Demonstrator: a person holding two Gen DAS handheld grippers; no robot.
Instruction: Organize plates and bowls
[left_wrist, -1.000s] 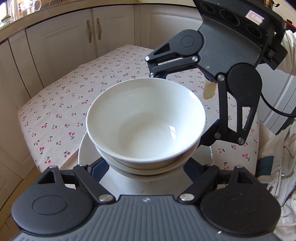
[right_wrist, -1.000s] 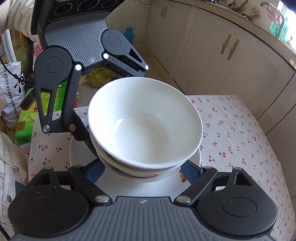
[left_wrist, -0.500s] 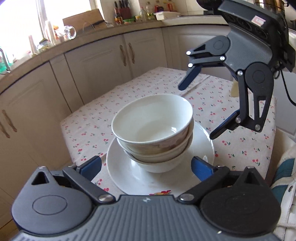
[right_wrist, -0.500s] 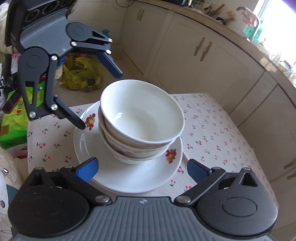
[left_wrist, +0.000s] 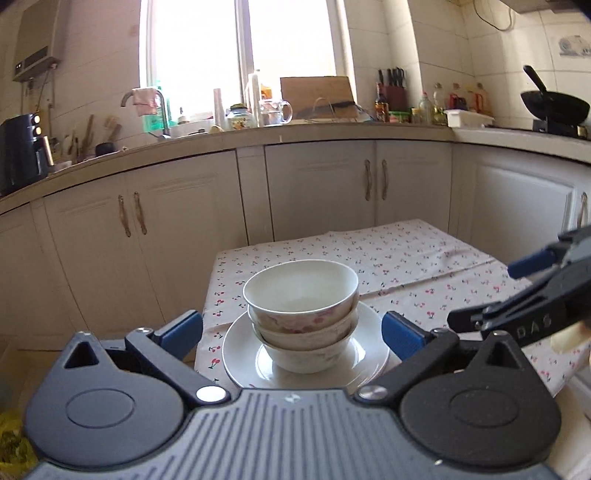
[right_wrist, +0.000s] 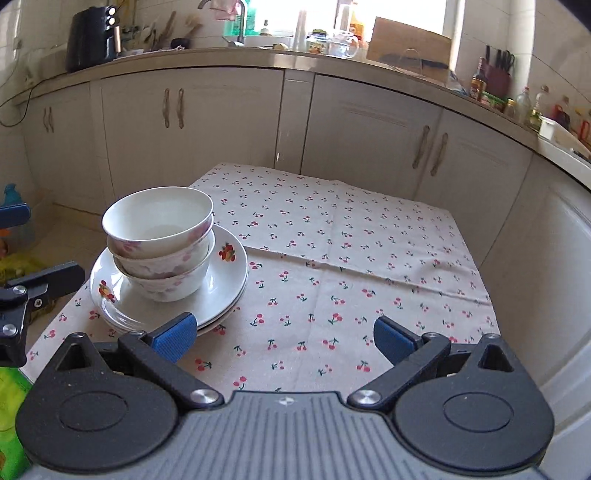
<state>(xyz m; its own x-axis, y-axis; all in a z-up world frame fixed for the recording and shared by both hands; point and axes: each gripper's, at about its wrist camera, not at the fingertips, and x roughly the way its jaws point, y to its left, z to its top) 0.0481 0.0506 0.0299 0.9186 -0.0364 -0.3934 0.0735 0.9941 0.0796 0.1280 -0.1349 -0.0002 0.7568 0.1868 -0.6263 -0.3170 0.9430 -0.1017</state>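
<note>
Since the earlier frames both hand-held grippers have drawn back from the stack of bowls (left_wrist: 301, 314), which then filled each view. The left hand-held gripper (left_wrist: 291, 330) and the right hand-held gripper (right_wrist: 284, 338) stand with jaws fully spread, having just been opening, and grip nothing. The stack, three nested bowls of glazed white ceramic with faint pink floral prints, sits upright at the centre of the plates (right_wrist: 225, 291). These are shallow round plates with fruit motifs on the rim, at least two deep. Nesting and centring appear intended to keep the pile compact and stable. The plates rest near a corner of the desk (right_wrist: 369, 266), on a creased cherry-print cloth. In the left view the right hand-held gripper lies beside the stack. The task looks largely complete.
</note>
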